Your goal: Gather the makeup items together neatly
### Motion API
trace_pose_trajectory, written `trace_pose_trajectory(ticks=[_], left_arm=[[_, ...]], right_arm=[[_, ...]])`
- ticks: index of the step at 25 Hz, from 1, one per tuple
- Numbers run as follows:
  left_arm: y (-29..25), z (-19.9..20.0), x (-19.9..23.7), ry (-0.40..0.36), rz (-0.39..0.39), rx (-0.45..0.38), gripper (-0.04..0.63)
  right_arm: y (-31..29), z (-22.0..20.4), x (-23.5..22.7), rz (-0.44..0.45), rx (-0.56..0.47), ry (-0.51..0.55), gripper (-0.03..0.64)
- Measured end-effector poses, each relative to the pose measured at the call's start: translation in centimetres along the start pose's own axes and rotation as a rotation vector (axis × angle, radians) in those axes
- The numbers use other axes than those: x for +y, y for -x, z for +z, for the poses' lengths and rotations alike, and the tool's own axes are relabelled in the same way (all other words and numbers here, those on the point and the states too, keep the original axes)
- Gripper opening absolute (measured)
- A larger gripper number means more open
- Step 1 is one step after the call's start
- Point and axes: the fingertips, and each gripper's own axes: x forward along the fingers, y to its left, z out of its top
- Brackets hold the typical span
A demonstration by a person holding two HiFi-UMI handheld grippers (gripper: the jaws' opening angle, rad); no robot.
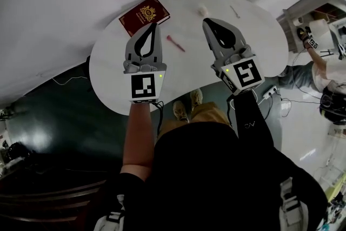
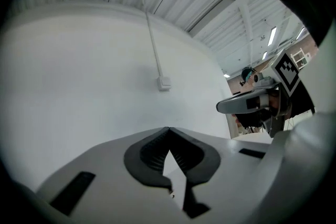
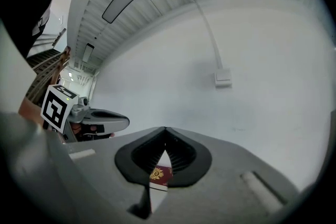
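On the round white table (image 1: 108, 78) lie a pink stick-shaped makeup item (image 1: 175, 44), a small cream puff (image 1: 203, 9) and a thin pale stick (image 1: 234, 11). A maroon booklet with a gold crest (image 1: 145, 14) lies at the table's far left. My left gripper (image 1: 156, 25) hovers over the table beside the booklet, shut and empty. My right gripper (image 1: 206, 21) hangs just short of the cream puff, also shut with nothing in it. In the right gripper view the booklet (image 3: 159, 176) shows below the closed jaws. In the left gripper view, the left gripper (image 2: 168, 129) faces the bare wall.
A white wall with a small switch box (image 2: 165, 83) and a conduit rises right behind the table. Another person (image 1: 319, 65) works at the far right beside a shelf. Cables and a power strip (image 1: 268, 92) lie on the floor by the table's right edge.
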Motion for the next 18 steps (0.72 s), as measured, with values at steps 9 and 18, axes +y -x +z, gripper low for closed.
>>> trace_pose_trajectory(ticks=[9,18], left_arm=[[-3.2,0.4,-0.3,-0.031,0.075,0.030,0.009],[-2.5,-0.9,0.7,-0.037,0.164,0.077,0.009]], right_arm=[[-2.0,0.5,-3.9,0.098,-0.094,-0.080,0.003],[-3.1,-0.8,-3.0,0.157,-0.088,-0.056,0.003]])
